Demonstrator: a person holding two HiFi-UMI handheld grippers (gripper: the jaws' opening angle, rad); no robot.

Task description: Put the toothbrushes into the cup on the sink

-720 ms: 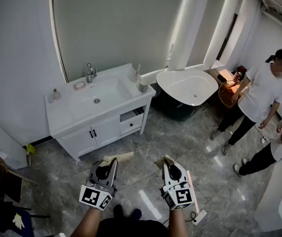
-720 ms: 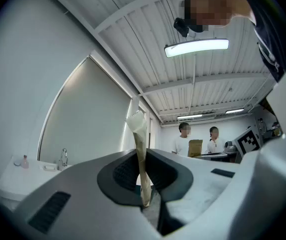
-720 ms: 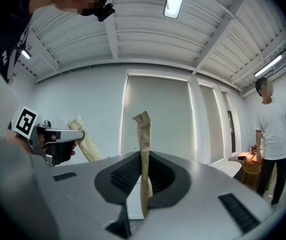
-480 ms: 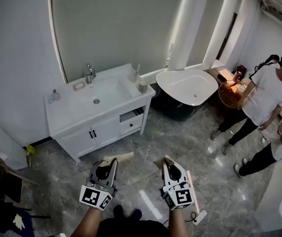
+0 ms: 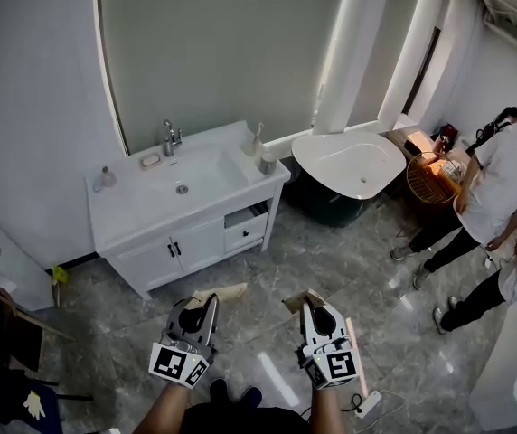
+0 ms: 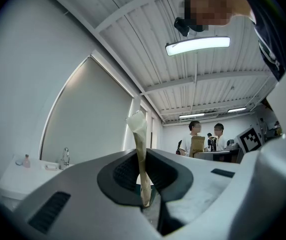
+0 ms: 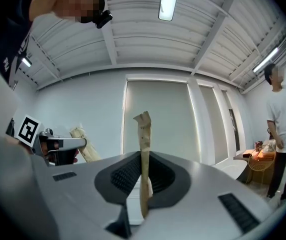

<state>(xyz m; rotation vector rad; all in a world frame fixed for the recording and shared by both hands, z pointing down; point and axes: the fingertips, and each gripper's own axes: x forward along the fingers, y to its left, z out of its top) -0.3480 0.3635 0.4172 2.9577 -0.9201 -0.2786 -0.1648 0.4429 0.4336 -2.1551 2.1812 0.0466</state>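
Observation:
The white sink vanity (image 5: 123,213) stands against the far wall, a few steps away across the floor. A small cup (image 5: 267,162) sits on its right end, behind it a holder (image 5: 256,140) with a stick in it. My left gripper (image 5: 206,302) is shut on a tan paper-wrapped toothbrush (image 5: 223,292), which stands up between the pads in the left gripper view (image 6: 140,154). My right gripper (image 5: 310,304) is shut on a second wrapped toothbrush (image 5: 298,297), seen upright in the right gripper view (image 7: 144,151). Both grippers hang low over the floor, side by side.
A faucet (image 5: 170,137), a soap dish (image 5: 151,160) and a small bottle (image 5: 108,176) are on the vanity. A white bathtub (image 5: 352,162) stands right of it. Two people (image 5: 498,193) and a wire basket (image 5: 430,178) are at the far right. A power strip (image 5: 368,398) lies on the marble floor.
The view has drifted a little, so the vanity sits slightly lower and further right. The person at the right has stepped further right. Both grippers keep their toothbrushes.

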